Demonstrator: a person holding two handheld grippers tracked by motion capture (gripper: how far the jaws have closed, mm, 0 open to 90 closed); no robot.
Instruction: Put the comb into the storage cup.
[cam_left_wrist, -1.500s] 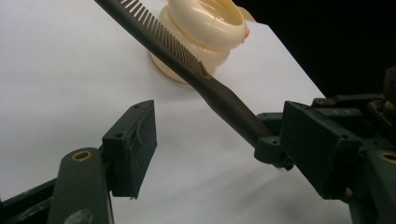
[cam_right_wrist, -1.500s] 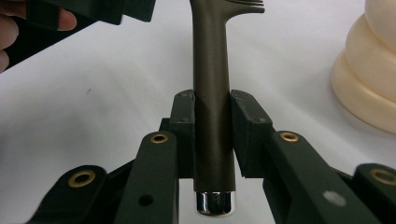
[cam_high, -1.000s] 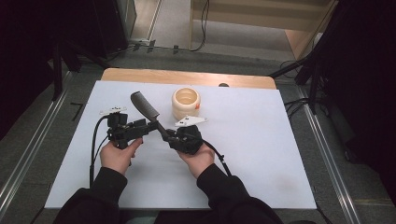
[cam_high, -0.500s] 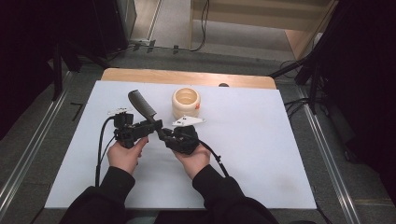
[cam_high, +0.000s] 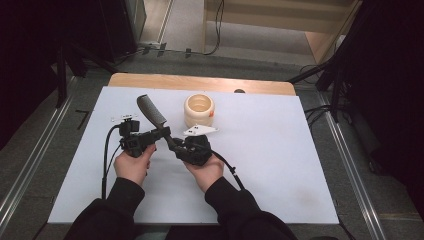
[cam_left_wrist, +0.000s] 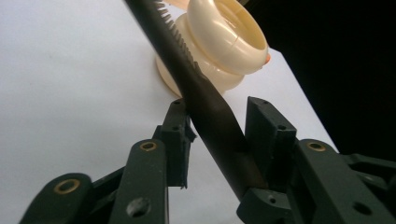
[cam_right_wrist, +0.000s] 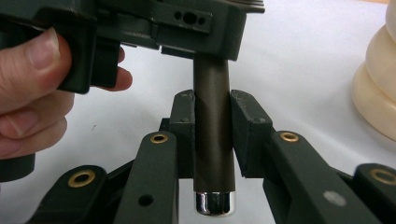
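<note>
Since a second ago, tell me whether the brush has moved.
No. The brush keeps its head at the same spot left of the cream pot, same gap between them.

Bright, evenly lit white tabletop (cam_high: 280, 150); dark surroundings; close-ups slightly soft.

We see the left claw (cam_left_wrist: 212, 140) rising from the bottom of the left gripper view, its two dark jaws on either side of a dark brown hairbrush (cam_left_wrist: 205, 102). The jaws have just been closing, with the brush handle between them. The handle lies against the right jaw, low in its crook; at the left jaw we cannot tell whether the pad presses on it. The brush runs up and to the left, its short bristles showing along the upper edge. Just behind it stands a cream ribbed holder (cam_left_wrist: 224, 42), tilted in our view, on the white tabletop (cam_left_wrist: 70, 70).
</note>
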